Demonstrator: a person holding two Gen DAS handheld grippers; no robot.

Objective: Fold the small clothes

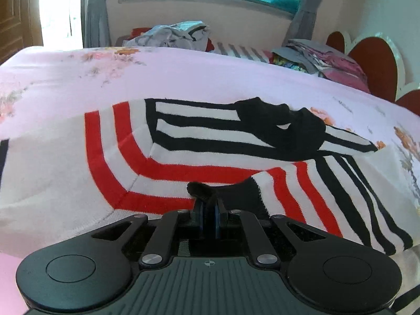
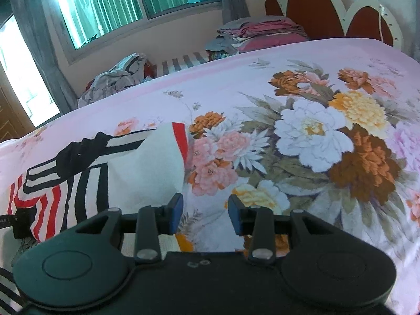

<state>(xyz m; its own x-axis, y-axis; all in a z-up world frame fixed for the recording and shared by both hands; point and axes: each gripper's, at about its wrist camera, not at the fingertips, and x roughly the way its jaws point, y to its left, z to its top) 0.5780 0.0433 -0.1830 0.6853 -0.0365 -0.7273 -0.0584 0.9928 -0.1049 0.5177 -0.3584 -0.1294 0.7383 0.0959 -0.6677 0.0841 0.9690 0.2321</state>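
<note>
1. Left hand-held gripper [image 1: 208, 204]: jaws nearly together, black cuff [image 1: 200, 190] of striped sweater [image 1: 183, 157] pinched between pads.
2. Right hand-held gripper [image 2: 205, 210]: half open, empty, over floral bed [image 2: 302, 136] beside sweater.
3. One sweater, spread on bed; two clothes piles behind.

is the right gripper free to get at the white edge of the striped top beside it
Probably yes: the right gripper is open and empty over the bedsheet, and the striped top lies just left with nothing between.
</note>
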